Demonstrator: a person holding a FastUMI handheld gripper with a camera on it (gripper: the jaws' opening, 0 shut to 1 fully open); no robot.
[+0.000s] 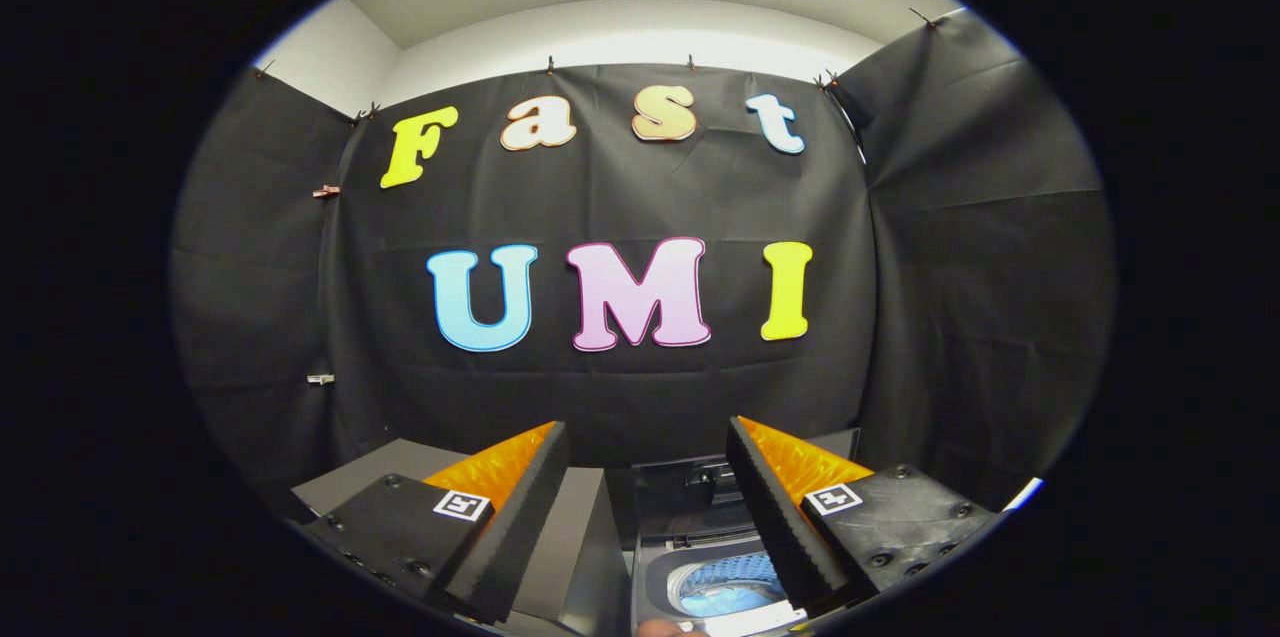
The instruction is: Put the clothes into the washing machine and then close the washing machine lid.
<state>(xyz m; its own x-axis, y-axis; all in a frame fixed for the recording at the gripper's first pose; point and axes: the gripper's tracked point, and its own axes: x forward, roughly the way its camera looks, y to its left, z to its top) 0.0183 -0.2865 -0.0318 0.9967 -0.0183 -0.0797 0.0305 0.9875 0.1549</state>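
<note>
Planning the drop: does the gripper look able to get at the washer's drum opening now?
Probably yes: the gripper is open and holds nothing, the lid stands raised, and the drum opening lies uncovered just ahead, between its fingers.

I am counting one washing machine (700, 557) sitting just ahead of my jaws, its single lid (690, 492) standing raised behind one round drum opening (728, 585). I am holding one gripper (648, 507), and its two fingers (520, 517) are standing wide apart with nothing between them; each finger is carrying one square marker, making two markers (462, 505) in all. One grey surface (575, 537) is lying beside the machine. Six small clips (325, 190) are showing along the booth's cloth wall, and a sliver of one hand (665, 628) is peeking in below the drum.
</note>
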